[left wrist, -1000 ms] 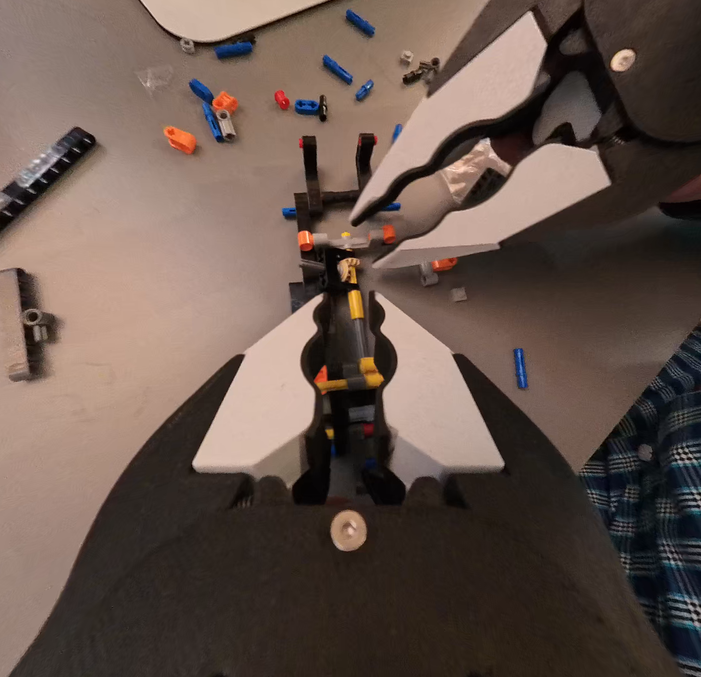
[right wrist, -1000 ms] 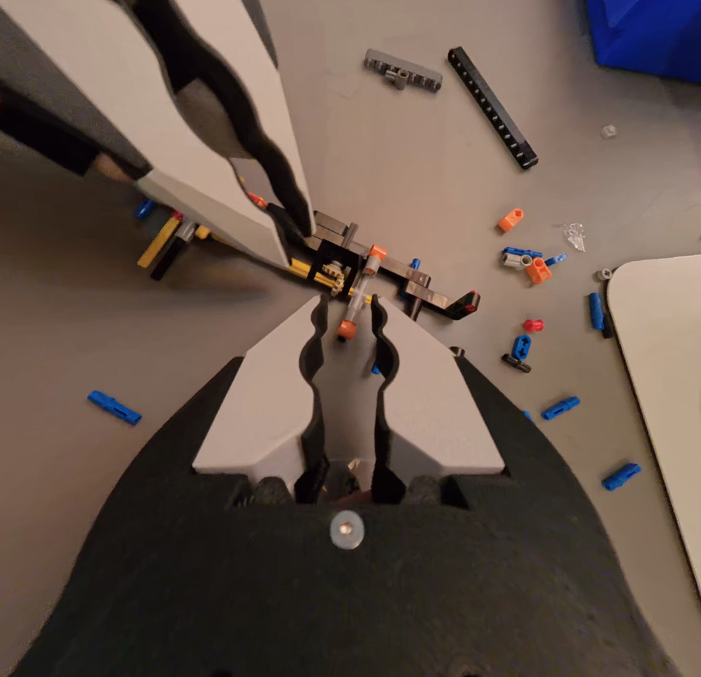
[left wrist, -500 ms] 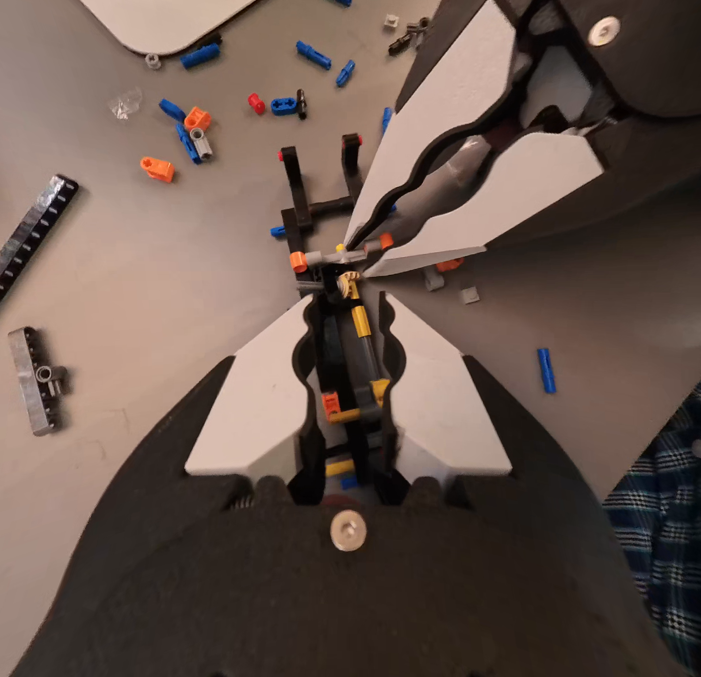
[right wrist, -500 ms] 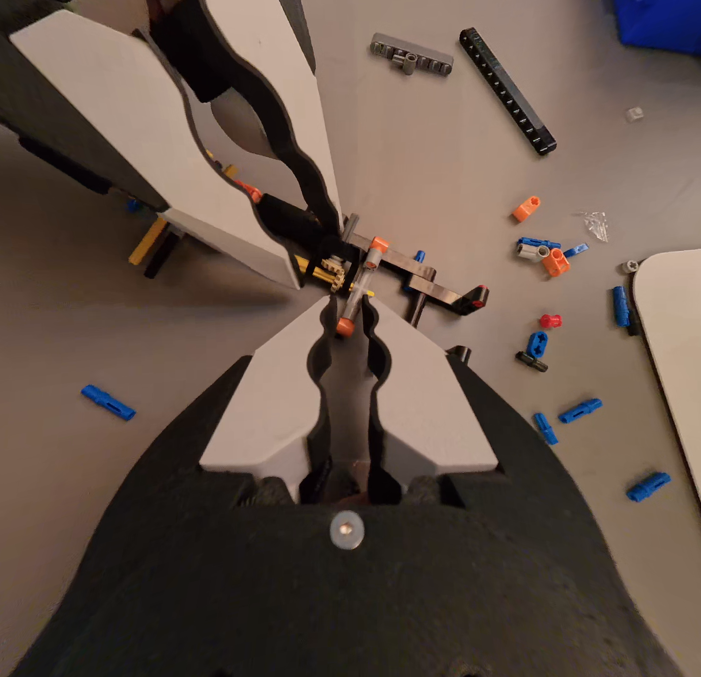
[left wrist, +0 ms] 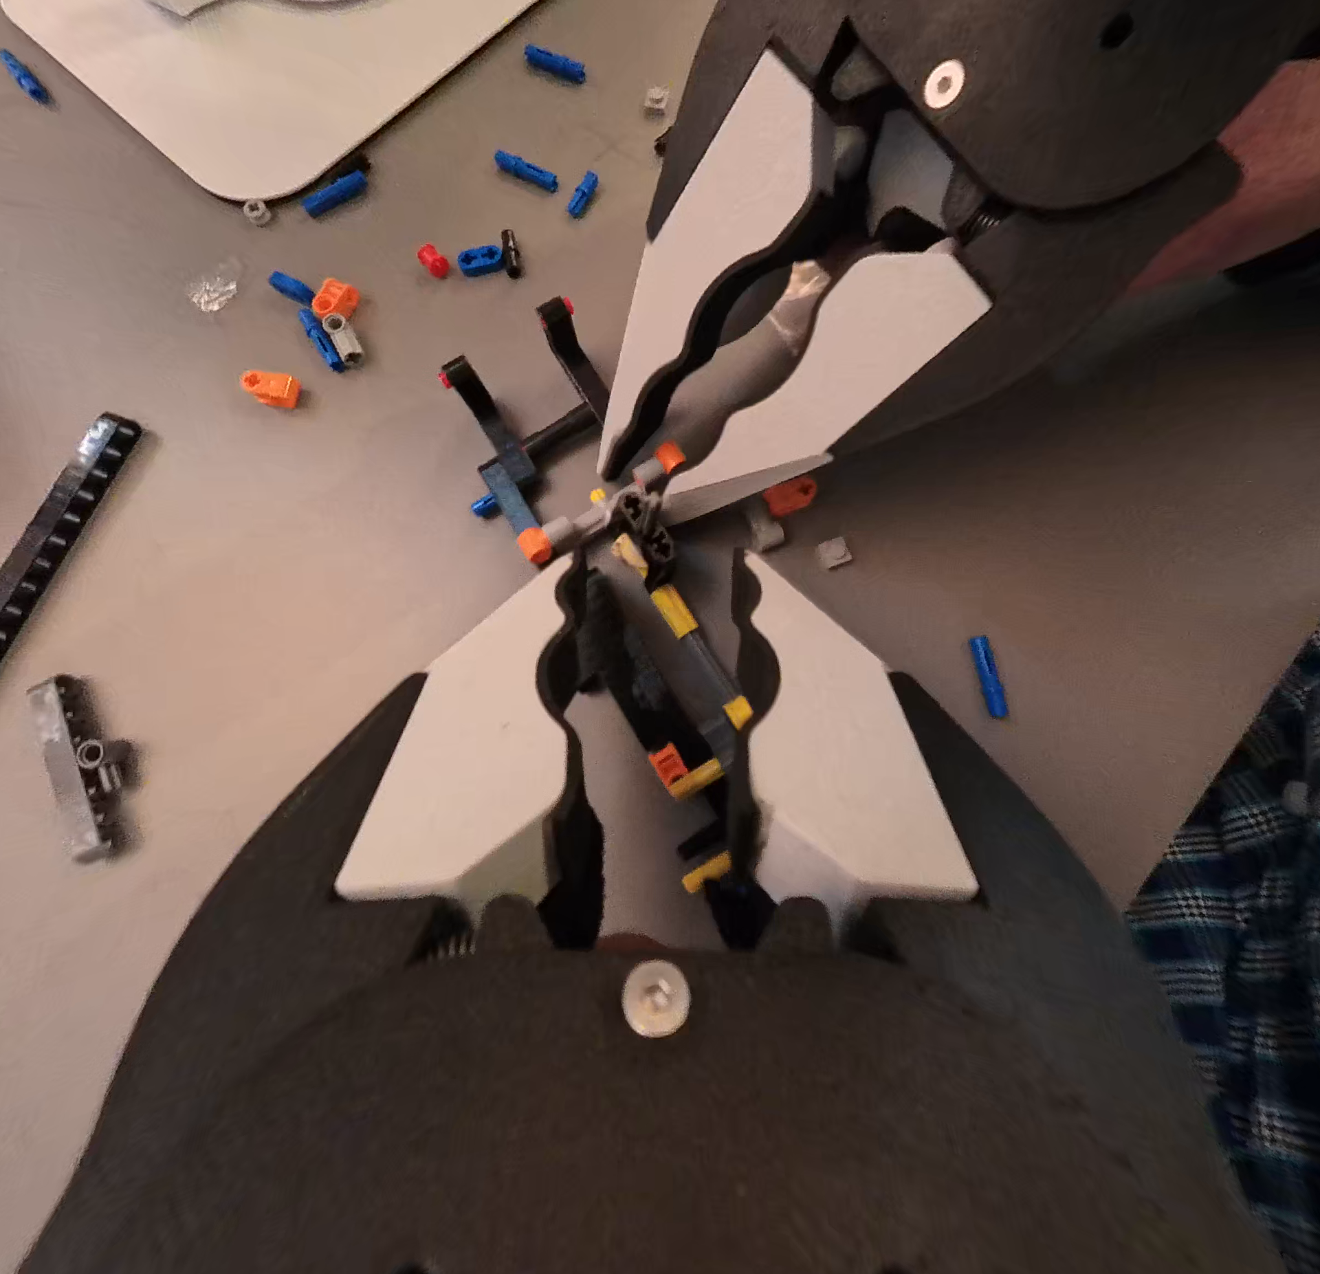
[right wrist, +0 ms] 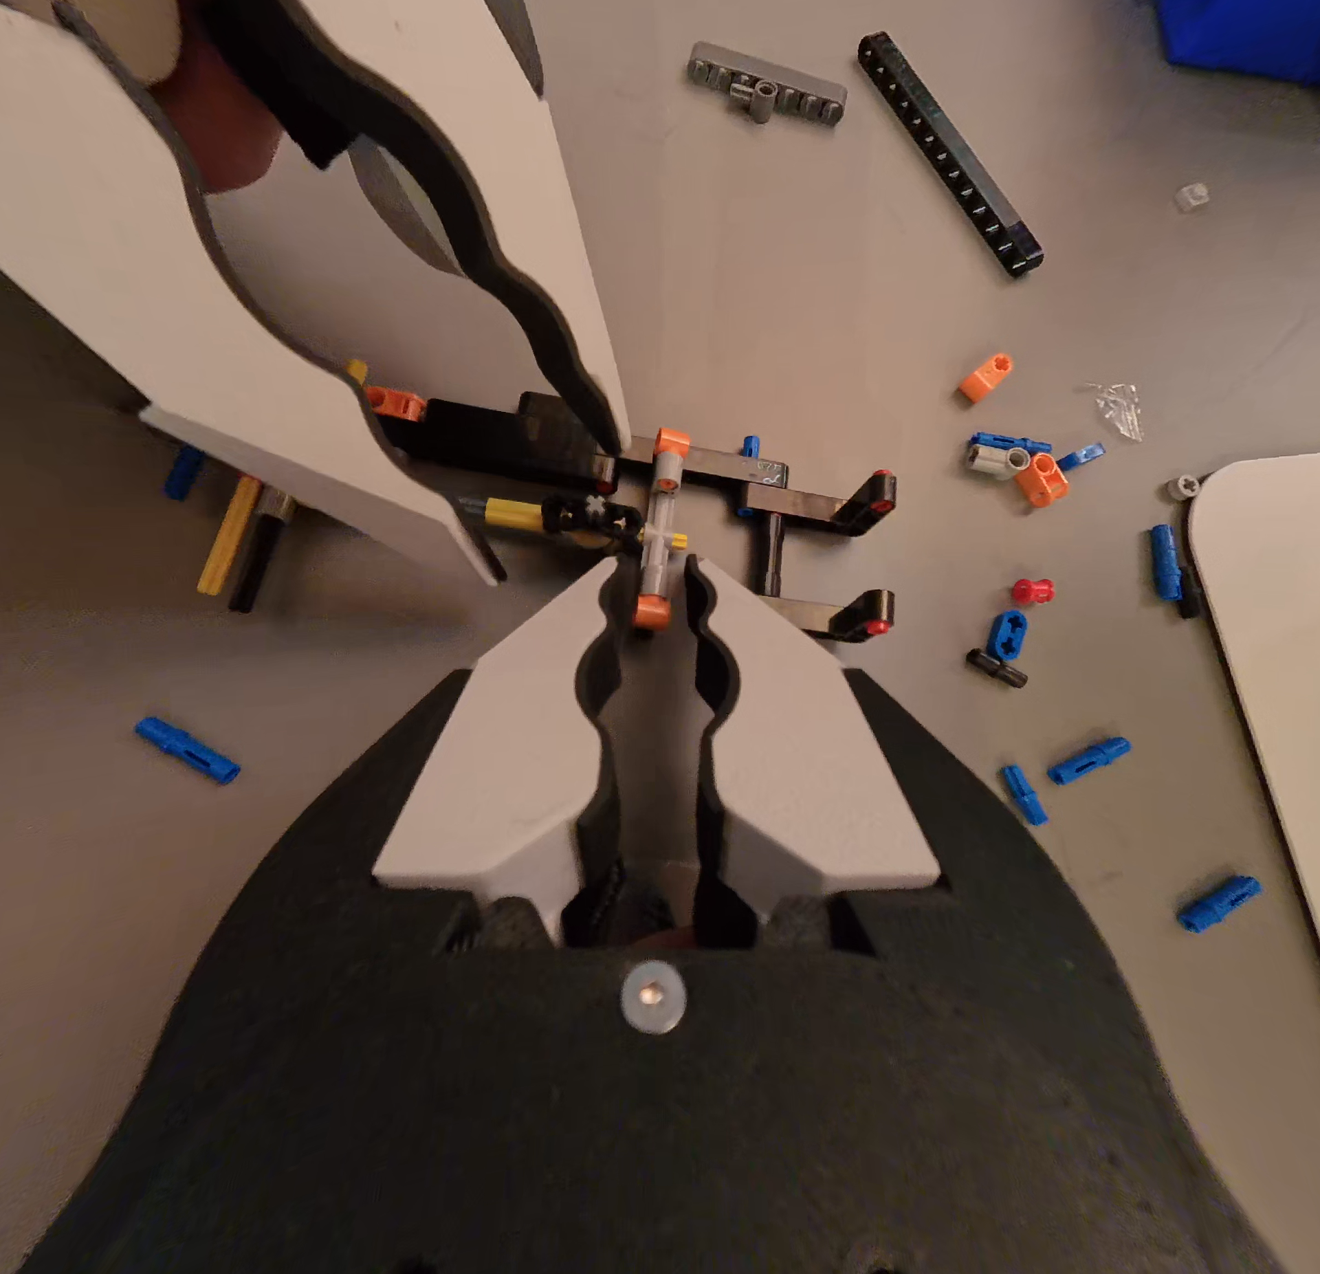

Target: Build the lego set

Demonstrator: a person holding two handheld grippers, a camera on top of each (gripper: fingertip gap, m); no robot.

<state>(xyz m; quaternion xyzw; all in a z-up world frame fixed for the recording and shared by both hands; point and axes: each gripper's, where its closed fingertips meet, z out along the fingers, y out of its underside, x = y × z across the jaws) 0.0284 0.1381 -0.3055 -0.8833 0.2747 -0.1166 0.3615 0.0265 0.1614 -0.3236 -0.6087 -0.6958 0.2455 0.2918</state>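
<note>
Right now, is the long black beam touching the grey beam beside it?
Apart. The right wrist view shows bare table between the grey beam and the long black beam.

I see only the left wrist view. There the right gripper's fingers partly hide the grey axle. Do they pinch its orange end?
Observer: The right wrist view shows the orange end between the right gripper's fingertips, thin gaps either side; seemingly not pinched.
Operator: What lies under my left gripper?
Observer: A yellow axle and a black axle, side by side on the table.
Operator: Anything else I miss?
Observer: A blue bin at the far right edge.
</note>
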